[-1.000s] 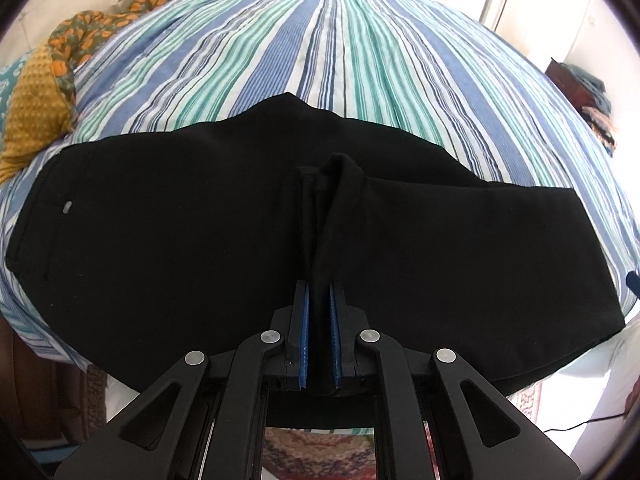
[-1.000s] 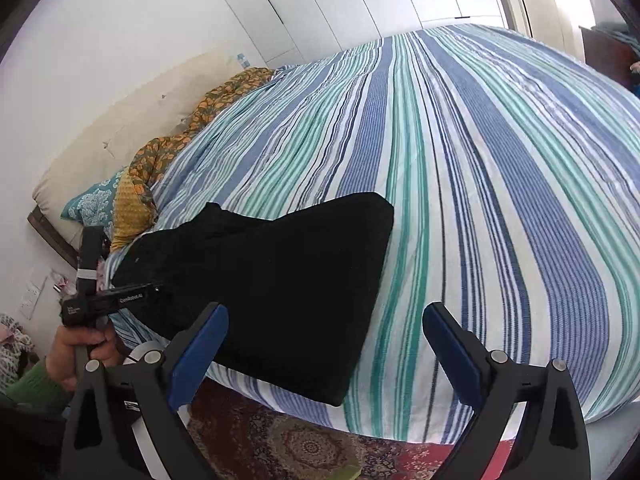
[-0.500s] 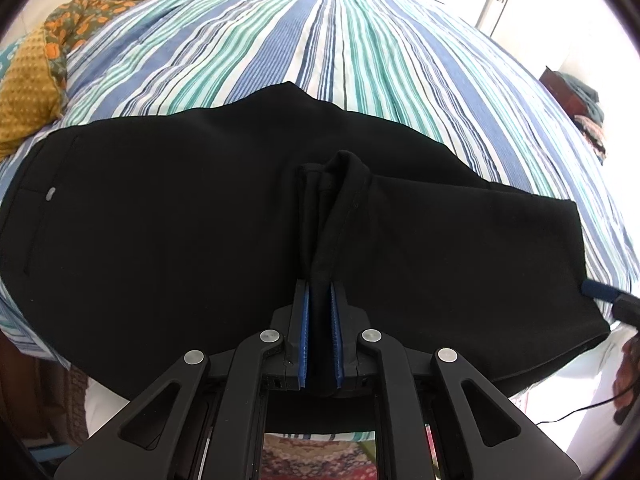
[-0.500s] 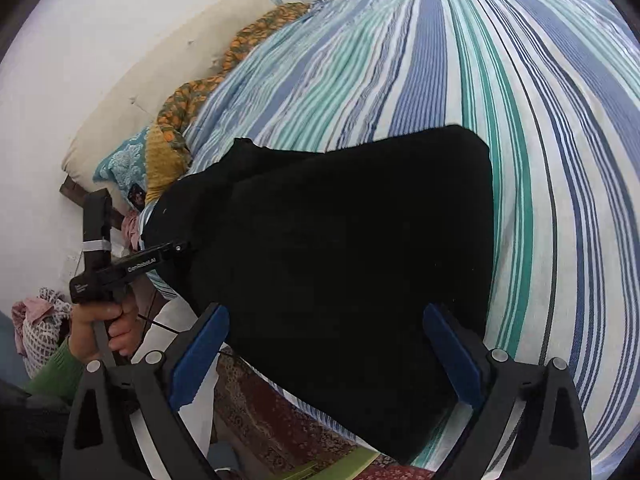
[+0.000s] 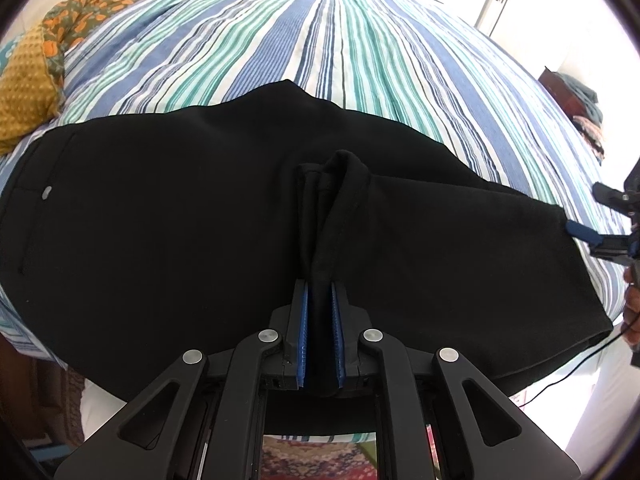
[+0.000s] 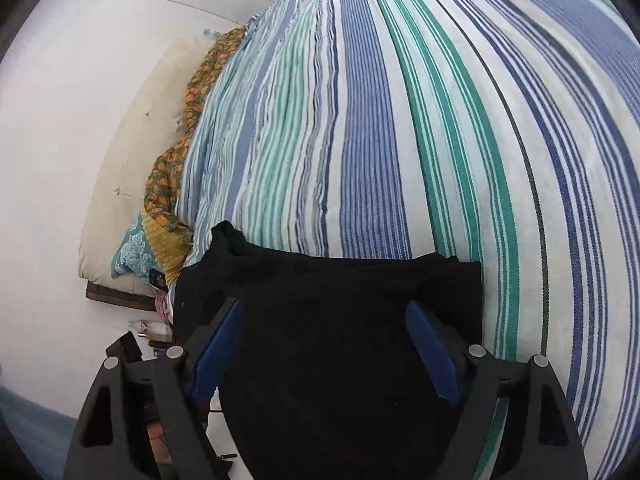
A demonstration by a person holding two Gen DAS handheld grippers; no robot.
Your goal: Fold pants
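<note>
We see the black pants (image 5: pixel 168 216) spread across the near edge of the striped bed (image 5: pixel 340 44). Our left claw (image 5: pixel 320 332) is pinched tight on a bunched ridge of the fabric at the middle of the near edge. Our right claw (image 6: pixel 324 344) sits over the leg end, its blue pads (image 6: pixel 430 352) spread on either side of the cloth and closing, not yet pressing it.

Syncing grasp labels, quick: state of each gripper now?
Left gripper: shut on a pinched fold of the black pants.
Right gripper: jaws closing, pants leg end between them, pads not yet pressing.
</note>
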